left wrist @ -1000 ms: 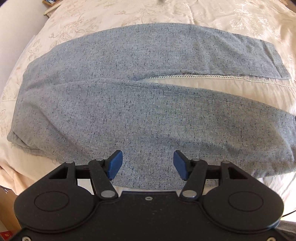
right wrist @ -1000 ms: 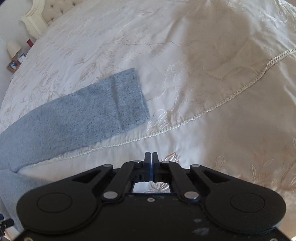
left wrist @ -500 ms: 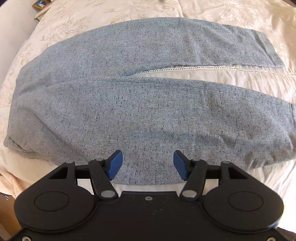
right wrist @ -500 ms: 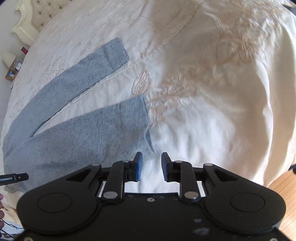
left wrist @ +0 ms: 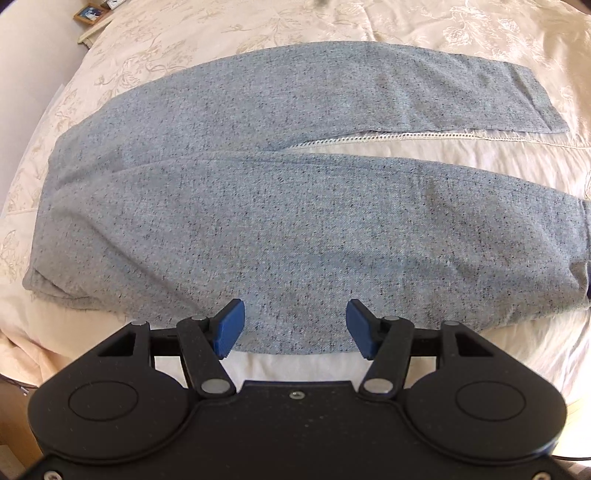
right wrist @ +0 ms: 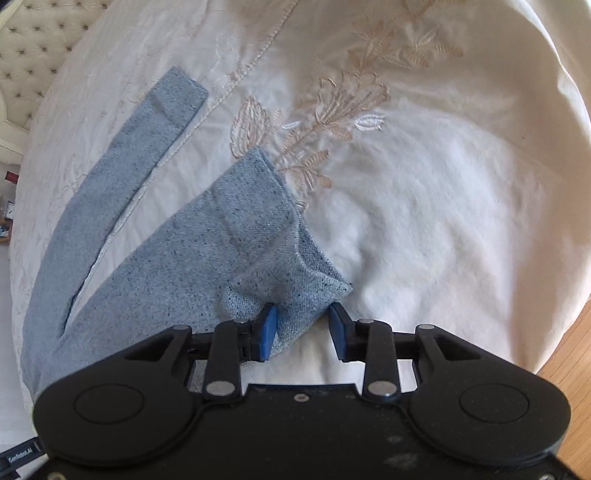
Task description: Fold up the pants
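Grey-blue speckled pants (left wrist: 295,221) lie flat on the bed, waist at the left, both legs running right. My left gripper (left wrist: 295,328) hovers open over the near edge of the near leg, with cloth below its blue pads and nothing pinched. In the right wrist view the near leg's cuff (right wrist: 280,266) is rumpled, and its corner lies between the jaws of my right gripper (right wrist: 303,328). Those jaws are opening. The left pad (right wrist: 266,328) is against the cloth; the right pad stands clear of it. The far leg's cuff (right wrist: 177,92) lies flat.
A cream embroidered bedspread (right wrist: 443,184) covers the bed. A tufted headboard (right wrist: 37,44) is at the top left. Wooden floor (right wrist: 569,354) shows past the bed's right edge. A picture frame (left wrist: 88,13) stands beyond the bed's far left corner.
My right gripper swung from bare bedspread down to the near leg's cuff and went from shut to open, with the cuff corner now between its jaws. The left gripper has hardly moved.
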`<action>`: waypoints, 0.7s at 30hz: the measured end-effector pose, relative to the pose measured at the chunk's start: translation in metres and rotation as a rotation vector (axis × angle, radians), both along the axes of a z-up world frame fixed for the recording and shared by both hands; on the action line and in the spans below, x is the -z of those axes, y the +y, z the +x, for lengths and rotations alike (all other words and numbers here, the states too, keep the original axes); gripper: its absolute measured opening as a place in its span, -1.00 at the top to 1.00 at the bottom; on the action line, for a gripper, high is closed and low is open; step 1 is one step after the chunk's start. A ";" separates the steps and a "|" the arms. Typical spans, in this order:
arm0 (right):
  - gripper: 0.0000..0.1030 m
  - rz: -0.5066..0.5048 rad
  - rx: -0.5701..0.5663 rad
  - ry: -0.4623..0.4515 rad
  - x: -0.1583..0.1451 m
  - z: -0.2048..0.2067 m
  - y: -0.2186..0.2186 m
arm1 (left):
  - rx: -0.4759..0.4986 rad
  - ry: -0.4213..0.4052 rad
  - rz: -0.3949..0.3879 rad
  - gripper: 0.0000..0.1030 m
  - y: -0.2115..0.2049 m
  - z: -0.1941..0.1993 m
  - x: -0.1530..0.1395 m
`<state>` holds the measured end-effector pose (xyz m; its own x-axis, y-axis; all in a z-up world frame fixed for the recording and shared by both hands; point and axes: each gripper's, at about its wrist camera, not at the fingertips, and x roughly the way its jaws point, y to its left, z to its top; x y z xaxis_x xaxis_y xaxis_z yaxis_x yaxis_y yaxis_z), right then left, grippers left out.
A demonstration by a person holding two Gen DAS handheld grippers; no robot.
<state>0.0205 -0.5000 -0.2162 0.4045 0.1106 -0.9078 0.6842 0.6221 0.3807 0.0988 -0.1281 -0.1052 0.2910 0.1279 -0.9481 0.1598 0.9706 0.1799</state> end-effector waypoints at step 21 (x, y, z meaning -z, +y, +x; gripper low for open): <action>0.85 -0.111 -0.023 -0.007 -0.029 -0.011 0.016 | -0.287 -0.016 -0.038 -0.23 0.123 -0.003 -0.002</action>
